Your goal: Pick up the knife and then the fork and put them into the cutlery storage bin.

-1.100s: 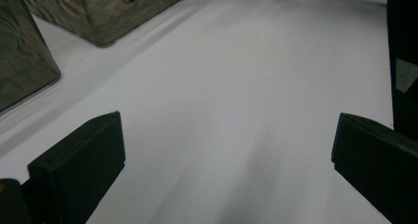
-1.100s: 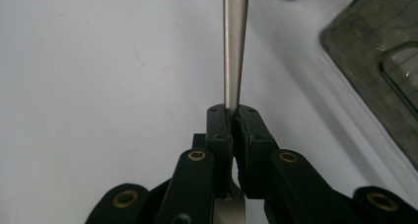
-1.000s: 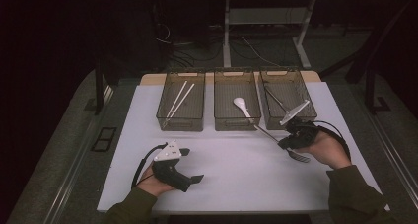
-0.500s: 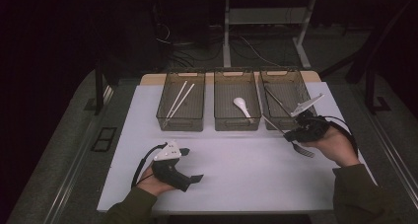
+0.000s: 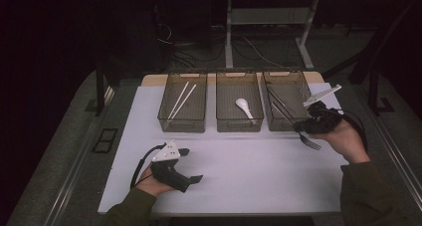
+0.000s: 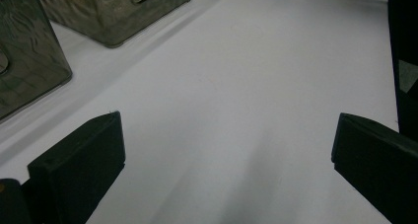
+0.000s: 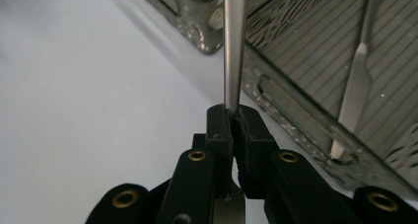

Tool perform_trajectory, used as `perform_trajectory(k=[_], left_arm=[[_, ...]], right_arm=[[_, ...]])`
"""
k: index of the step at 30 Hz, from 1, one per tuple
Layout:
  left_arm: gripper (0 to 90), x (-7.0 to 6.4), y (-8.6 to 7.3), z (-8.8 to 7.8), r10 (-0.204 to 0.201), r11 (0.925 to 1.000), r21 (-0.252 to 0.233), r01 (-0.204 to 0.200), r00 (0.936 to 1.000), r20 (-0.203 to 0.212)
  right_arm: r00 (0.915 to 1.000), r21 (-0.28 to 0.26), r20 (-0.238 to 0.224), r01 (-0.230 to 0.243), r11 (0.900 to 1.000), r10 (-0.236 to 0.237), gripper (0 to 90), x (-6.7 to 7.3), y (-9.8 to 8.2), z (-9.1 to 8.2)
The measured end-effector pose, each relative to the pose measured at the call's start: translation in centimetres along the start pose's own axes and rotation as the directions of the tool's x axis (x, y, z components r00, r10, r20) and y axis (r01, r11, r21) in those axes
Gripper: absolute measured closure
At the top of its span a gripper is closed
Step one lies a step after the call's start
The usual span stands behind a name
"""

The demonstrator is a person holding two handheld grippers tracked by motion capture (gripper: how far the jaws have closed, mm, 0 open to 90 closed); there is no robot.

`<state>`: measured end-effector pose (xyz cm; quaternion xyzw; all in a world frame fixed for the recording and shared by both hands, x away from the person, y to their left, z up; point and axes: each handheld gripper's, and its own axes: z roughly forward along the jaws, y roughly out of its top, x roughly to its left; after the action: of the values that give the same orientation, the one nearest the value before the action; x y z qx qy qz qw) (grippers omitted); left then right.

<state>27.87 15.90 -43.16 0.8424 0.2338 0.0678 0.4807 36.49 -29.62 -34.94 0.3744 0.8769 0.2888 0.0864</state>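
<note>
My right gripper [image 5: 304, 128] is shut on a metal fork [image 5: 311, 142] just in front of the right-hand bin [image 5: 298, 81]. The tines hang toward me and the handle points over that bin's front wall. In the right gripper view the jaws [image 7: 234, 118] pinch the fork's handle [image 7: 234, 46], which reaches over the bin's rim [image 7: 276, 93]; a metal utensil [image 7: 357, 86] lies inside. My left gripper [image 5: 191, 165] rests on the white table at the near left, open and holding nothing. The left gripper view shows its pads [image 6: 79, 160] wide apart over bare table.
Three clear bins stand in a row at the back of the white table [image 5: 249, 176]. The left bin [image 5: 169, 119] holds chopsticks [image 5: 180, 100], the middle bin [image 5: 224, 121] a white spoon [image 5: 244, 106]. Two bins [image 6: 29, 71] show at the upper left of the left gripper view.
My right hand has lifted and carried the fork to the right and farther back, up to the right bin's front wall. The left hand has stayed put.
</note>
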Motion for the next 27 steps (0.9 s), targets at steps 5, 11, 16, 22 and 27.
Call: perform_trajectory(k=[5, 11, 16, 22, 27], left_arm=[[0.0, -0.3, 0.0, 0.2, 0.007, 1.0000, 0.006, -0.007, 1.0000, 0.006], [0.0, -0.3, 0.0, 0.2, 0.008, 0.9999, 0.007, -0.008, 0.9999, 0.007], [0.0, -0.3, 0.0, 0.2, 0.007, 1.0000, 0.004, -0.007, 1.0000, 0.006], [0.0, -0.3, 0.0, 0.2, 0.005, 1.0000, 0.005, -0.005, 1.0000, 0.006], [0.0, -0.3, 0.0, 0.2, 0.004, 1.0000, 0.004, -0.004, 1.0000, 0.006]], right_arm=[[0.9999, -0.021, 0.012, -0.011, 1.000, 0.012, 84.6, -0.5, 0.6, -0.4], [0.9994, -0.024, 0.026, -0.020, 0.999, 0.021, 84.6, -1.3, 1.6, -0.6], [0.9984, -0.024, 0.046, -0.032, 0.999, 0.033, 84.5, -2.2, 2.3, -0.7], [0.9963, -0.037, 0.063, -0.056, 0.998, 0.058, 84.5, -3.4, 3.1, -0.8], [0.9932, -0.053, 0.081, -0.079, 0.995, 0.083, 84.5, -4.2, 3.7, -0.7]])
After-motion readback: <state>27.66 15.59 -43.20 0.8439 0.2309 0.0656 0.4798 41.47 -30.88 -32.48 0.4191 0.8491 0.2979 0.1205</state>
